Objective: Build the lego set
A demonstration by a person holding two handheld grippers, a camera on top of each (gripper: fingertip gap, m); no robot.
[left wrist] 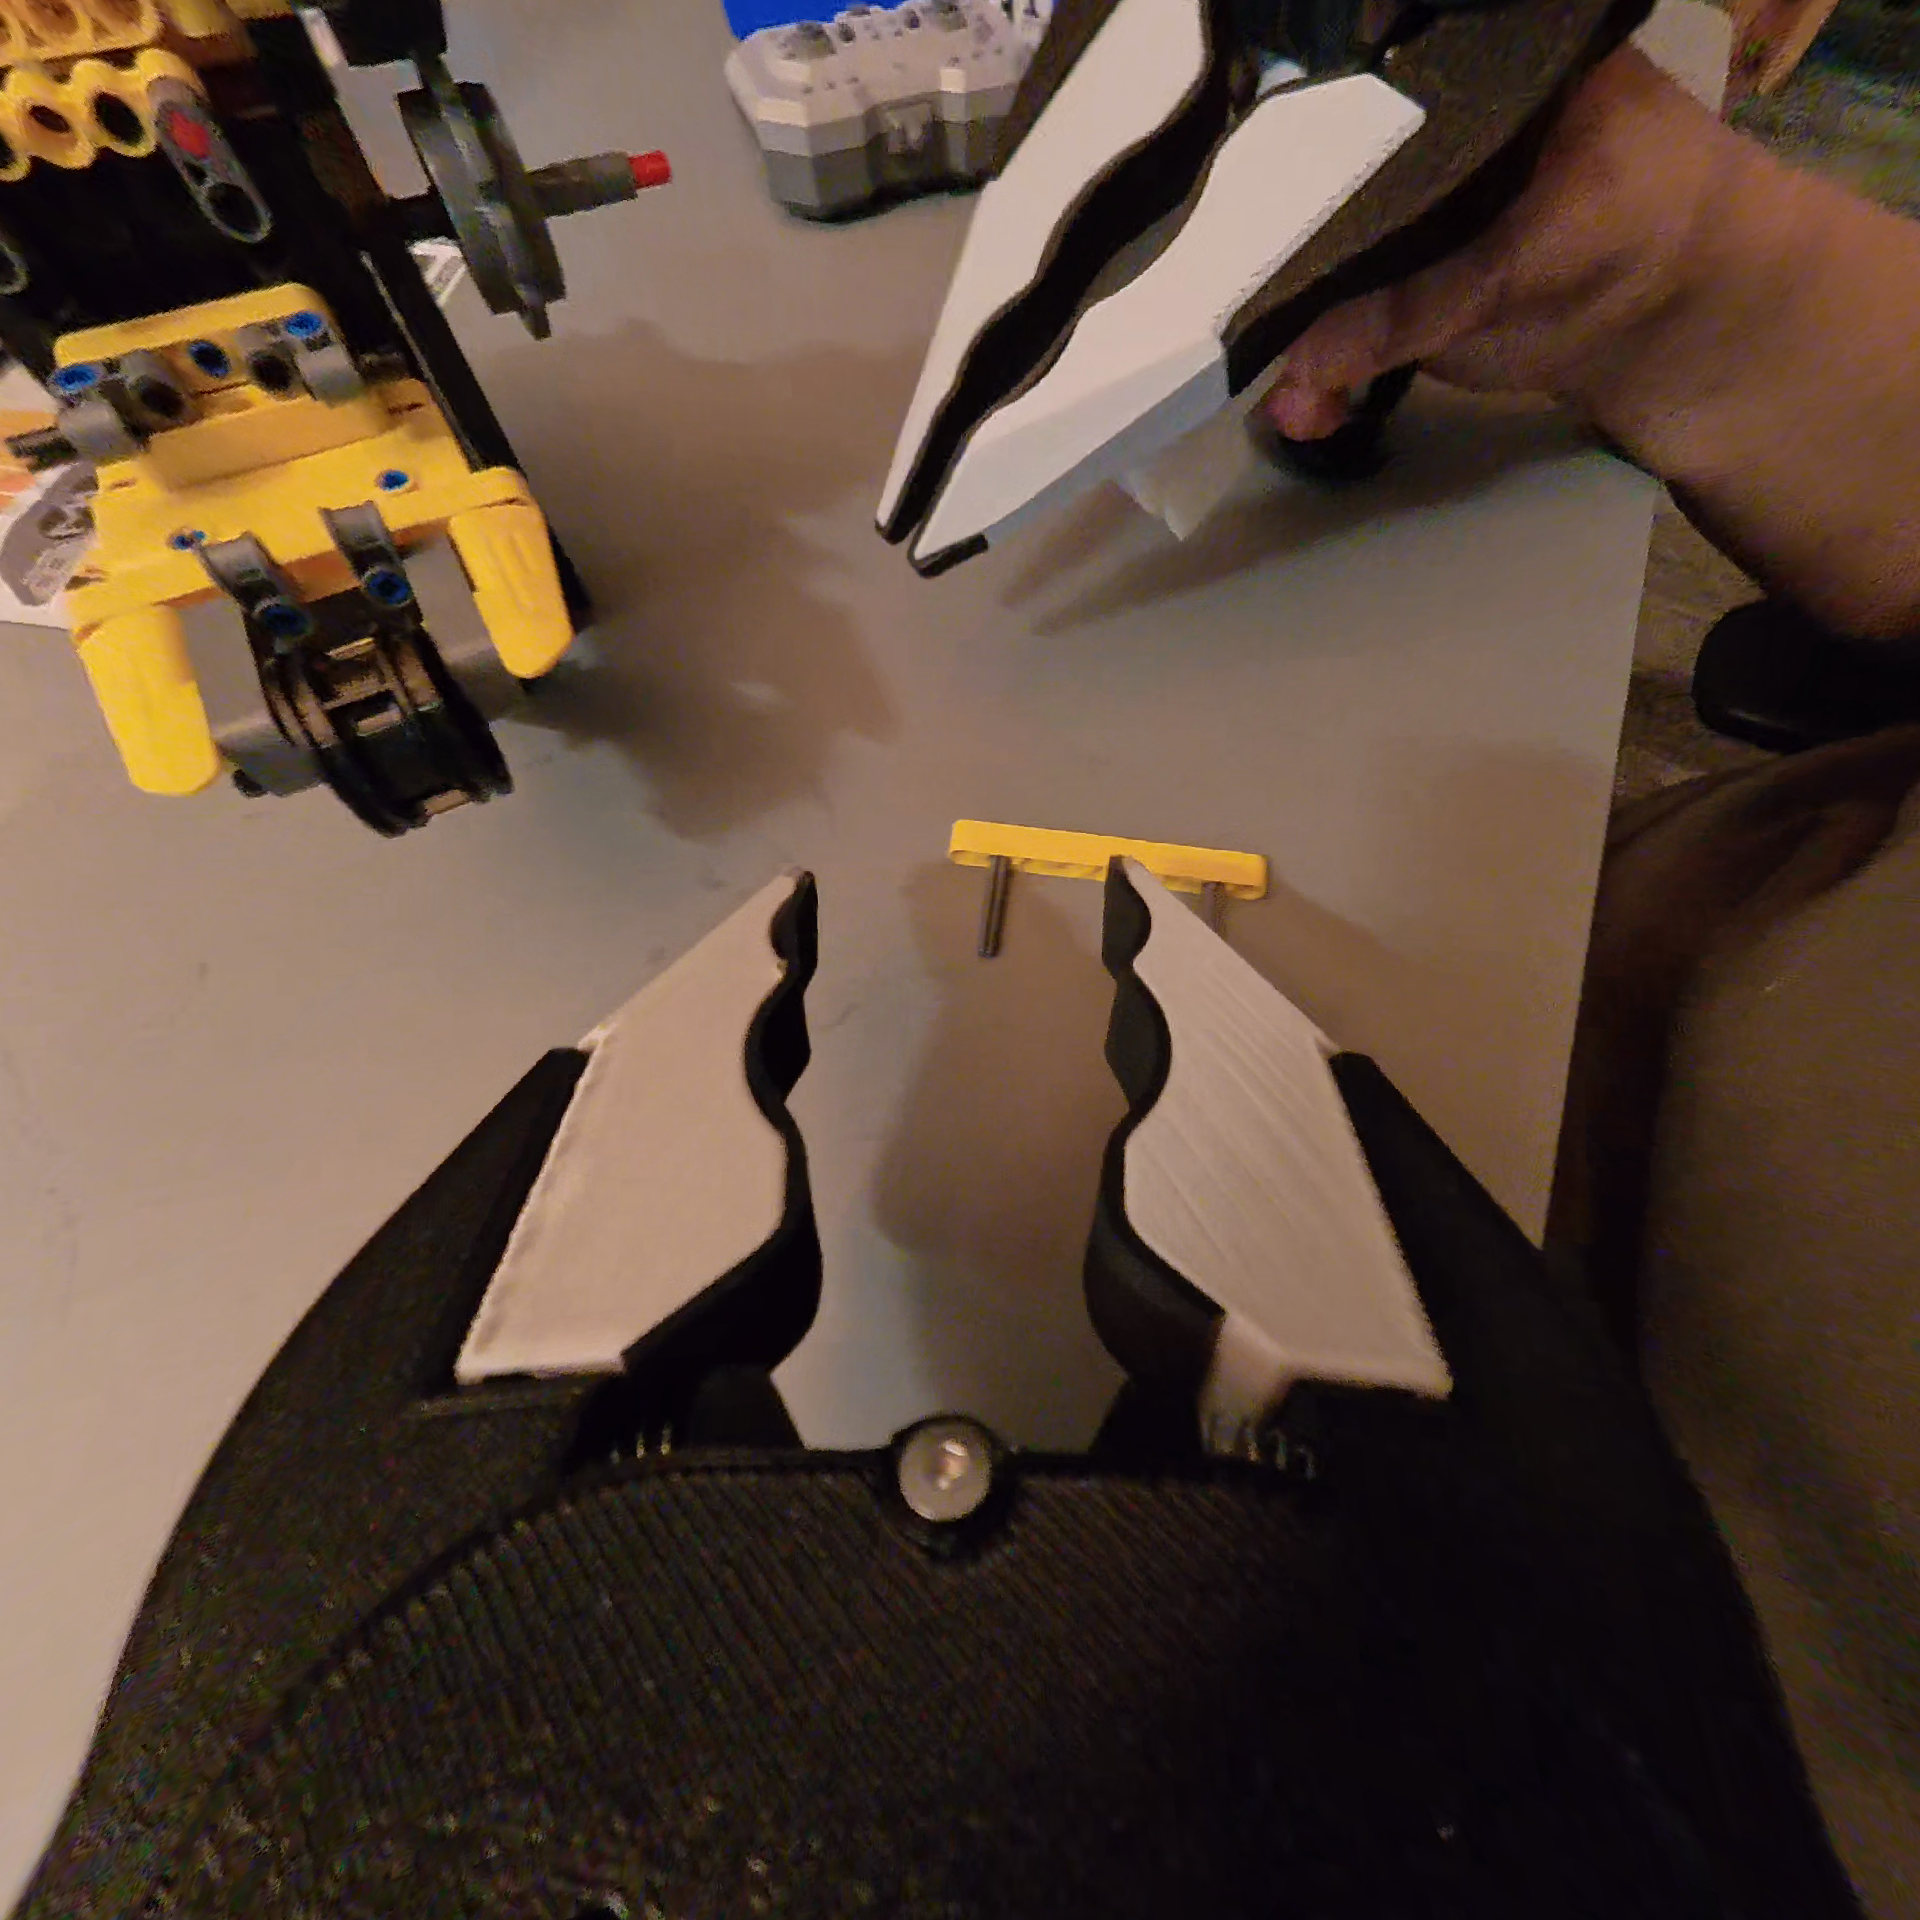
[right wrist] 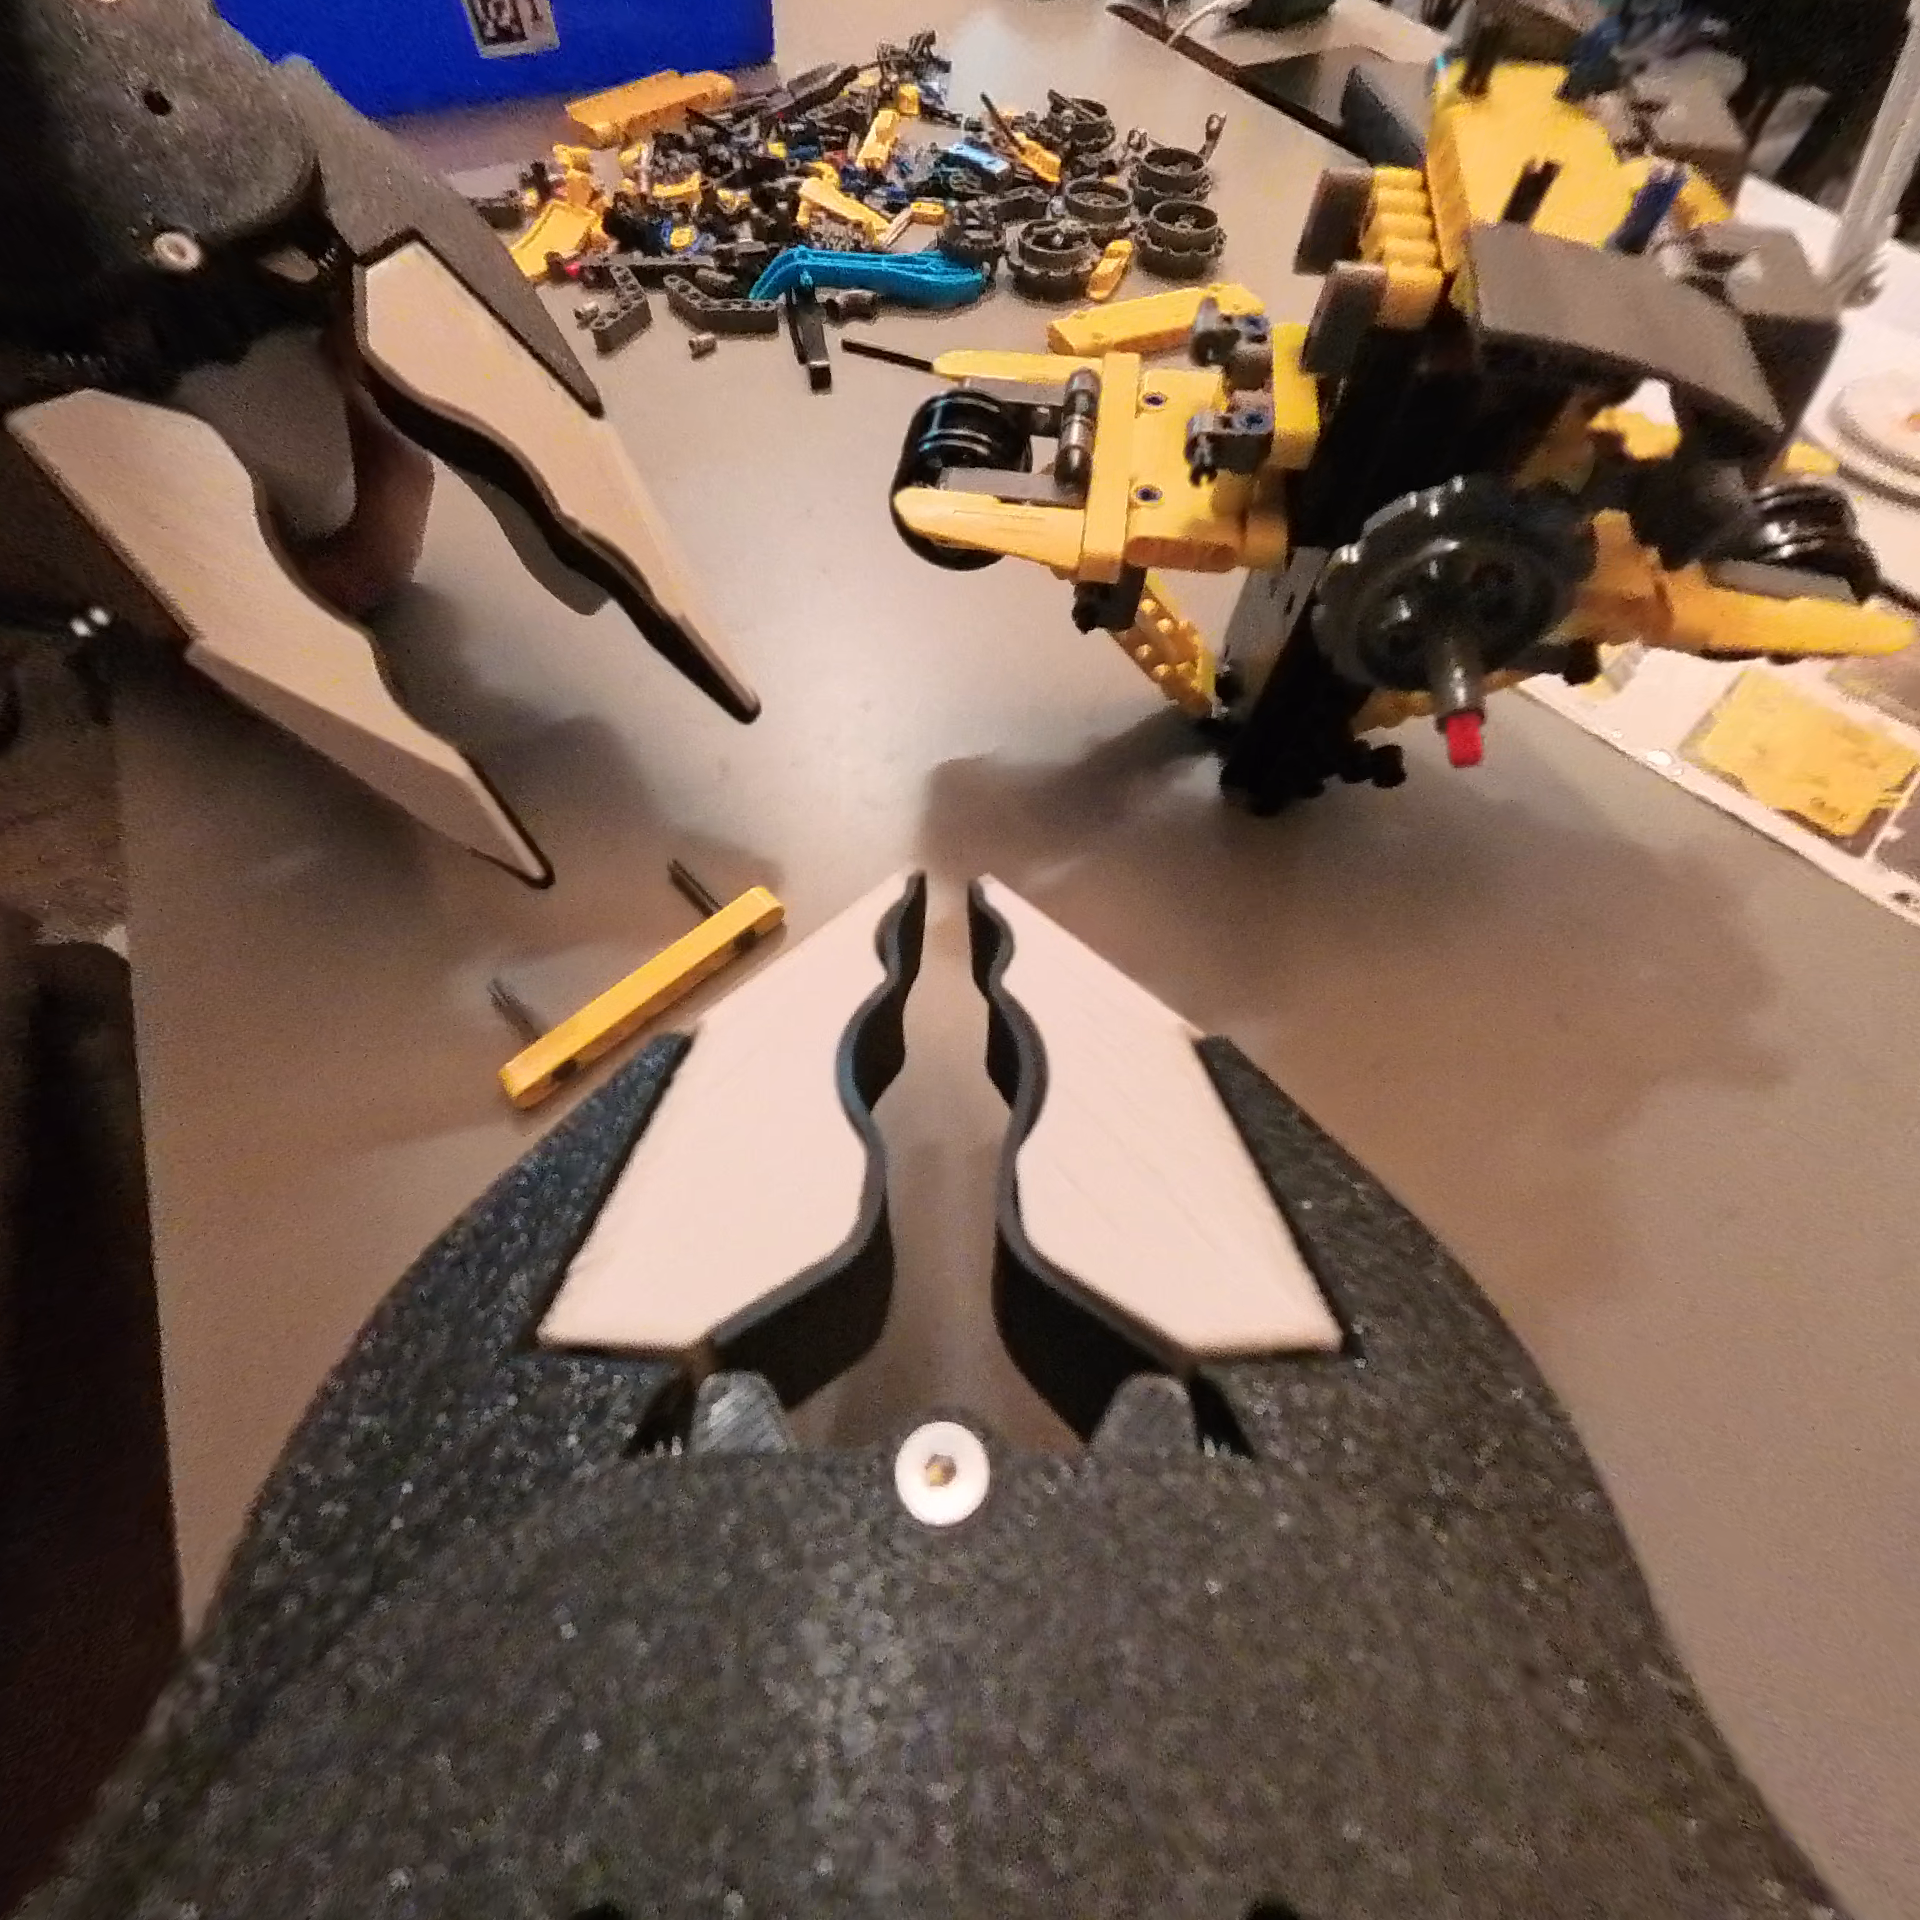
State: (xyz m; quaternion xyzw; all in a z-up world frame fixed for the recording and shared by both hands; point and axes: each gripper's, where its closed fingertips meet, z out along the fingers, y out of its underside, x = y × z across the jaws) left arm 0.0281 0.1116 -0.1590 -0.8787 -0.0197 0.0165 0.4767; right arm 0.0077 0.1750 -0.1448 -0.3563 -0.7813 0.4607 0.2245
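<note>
A short yellow beam (left wrist: 1195, 860) with two dark pins stuck in it lies flat on the grey table (left wrist: 312, 1039). My left gripper (left wrist: 961, 883) is open and empty. Its right fingertip overlaps the beam's middle, and I cannot tell if it touches. In the right wrist view the beam (right wrist: 644, 992) lies just left of my right gripper (right wrist: 945, 885), whose jaws are almost closed with nothing between them. The left gripper (right wrist: 634, 790) hovers open above the beam there. The right gripper (left wrist: 914, 540) also shows at the upper right of the left wrist view.
A yellow and black brick vehicle model (left wrist: 301, 520) (right wrist: 1351, 468) stands nearby, with an axle ending in a red tip (right wrist: 1463, 732). A pile of loose parts (right wrist: 883, 187), a blue bin (right wrist: 499, 42), a grey battery box (left wrist: 873, 114) and printed sheets (right wrist: 1787, 758) lie around. A hand (left wrist: 1662, 312) holds the right gripper. The tips of one gripper are about 8 cm away from the tips of the other.
</note>
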